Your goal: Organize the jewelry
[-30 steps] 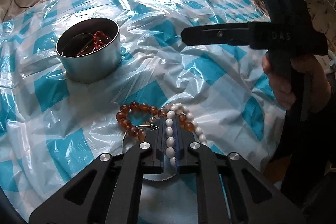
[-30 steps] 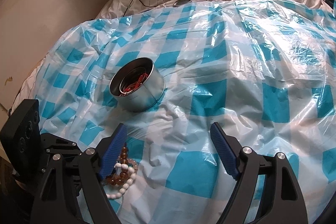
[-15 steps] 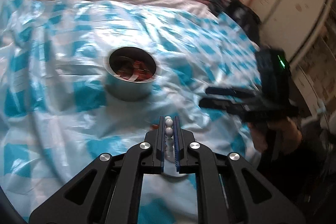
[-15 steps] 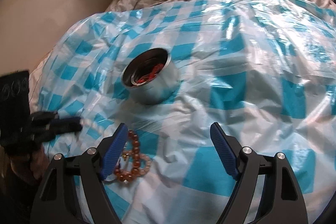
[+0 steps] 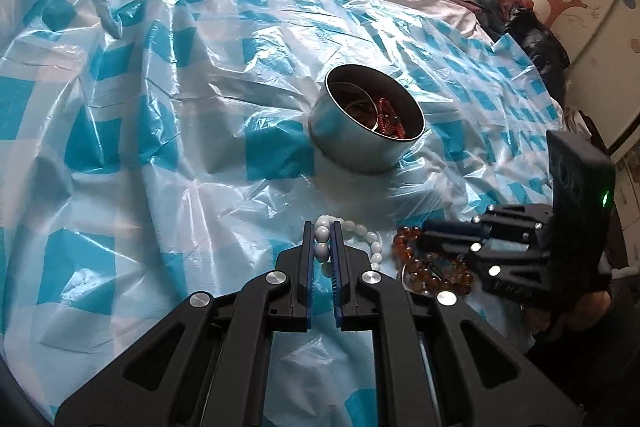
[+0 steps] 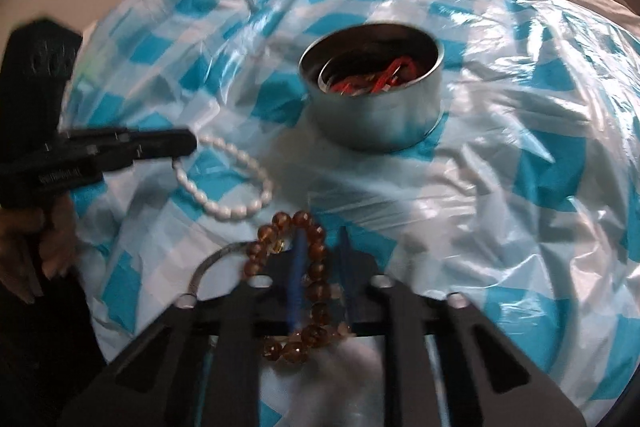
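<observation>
My left gripper [image 5: 321,227] is shut on a white bead bracelet [image 5: 374,247], whose loop hangs from the tips just above the sheet. The right wrist view shows that gripper [image 6: 188,145] at the left with the white bracelet [image 6: 240,203] trailing below. My right gripper [image 6: 320,239] is down on an amber bead bracelet [image 6: 316,291]. Its jaws are closing and the bead strand runs between the pads, with a thin gap showing on the right side. In the left wrist view the right gripper [image 5: 428,239] lies over the amber beads [image 5: 424,279].
A round metal tin [image 5: 360,151] holding red beads and a bangle stands beyond both bracelets, also visible as the tin [image 6: 376,123]. A silver ring [image 6: 208,267] lies under the amber beads. Crinkled blue-and-white plastic sheet [image 5: 160,147] covers the bed; a wardrobe stands to the right.
The left gripper carried the white bracelet off the amber one and rolled. The right gripper came down over the amber bracelet and its jaws went from wide apart to narrow.
</observation>
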The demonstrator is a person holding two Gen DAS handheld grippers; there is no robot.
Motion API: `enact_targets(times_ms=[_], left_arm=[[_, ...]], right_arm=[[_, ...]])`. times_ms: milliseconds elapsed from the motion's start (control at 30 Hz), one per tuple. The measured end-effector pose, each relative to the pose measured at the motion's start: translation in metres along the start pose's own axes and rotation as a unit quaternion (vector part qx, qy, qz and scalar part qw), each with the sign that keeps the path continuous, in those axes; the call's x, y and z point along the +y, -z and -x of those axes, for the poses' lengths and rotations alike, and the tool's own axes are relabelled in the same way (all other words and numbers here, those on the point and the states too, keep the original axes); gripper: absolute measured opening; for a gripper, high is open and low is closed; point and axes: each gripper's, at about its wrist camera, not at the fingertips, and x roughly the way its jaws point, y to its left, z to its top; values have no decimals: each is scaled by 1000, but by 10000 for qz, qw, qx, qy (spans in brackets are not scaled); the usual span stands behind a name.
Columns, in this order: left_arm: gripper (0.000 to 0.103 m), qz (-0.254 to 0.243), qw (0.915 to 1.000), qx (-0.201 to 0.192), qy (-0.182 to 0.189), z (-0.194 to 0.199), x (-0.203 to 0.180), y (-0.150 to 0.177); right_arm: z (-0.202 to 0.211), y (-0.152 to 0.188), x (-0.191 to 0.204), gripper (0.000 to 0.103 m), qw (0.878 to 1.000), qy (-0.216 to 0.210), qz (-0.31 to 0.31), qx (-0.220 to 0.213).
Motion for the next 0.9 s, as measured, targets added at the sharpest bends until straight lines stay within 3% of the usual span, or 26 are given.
enact_targets(times_ms=[133,400,633,667,733,900], left_arm=[[7,-19,10000,9,-42,-1,-1,-1],[7,-142,9997,40,-191,-5,-7,2],[7,-176,9992,188,-304,-17,-8,4],[7,-169,9992,199,-314,-18,-7,4],[7,-157,9991,230,-326,-20,-6,4],[7,-197,9984,353,-389,-26,-5,6]], right_arm=[[3,3,14,12,9979,422,483,-85],[45,-5,-27,12,9959,450,-276,-729],[32,0,-49,13,9956,576,-618,-399],[29,0,-49,17,9960,568,-602,-323],[25,2,-47,42,9957,645,-582,-337],[14,5,-37,40,9955,881,-258,-227]])
